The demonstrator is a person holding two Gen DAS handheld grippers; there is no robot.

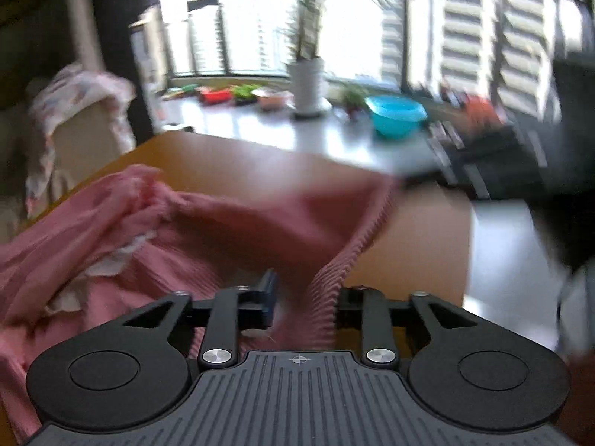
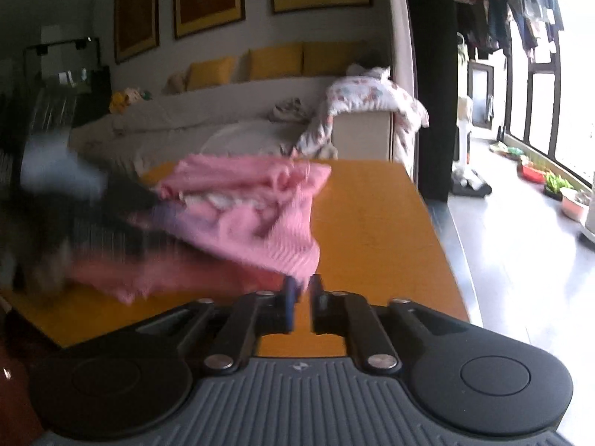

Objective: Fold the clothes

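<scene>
Daylight pours in through the windows (image 1: 260,18) at the top of the left wrist view, blown out to plain white, and it glares off the pale floor (image 2: 520,260) at the right of the right wrist view. The upper left corners sit dim in both. Motion blur smears the blinds (image 1: 483,37) and the pink garment (image 2: 253,208); the left edge of the right wrist view is a dark smudge. Straight lines bow towards the edges. The bench (image 2: 372,223) shines warm orange.
</scene>
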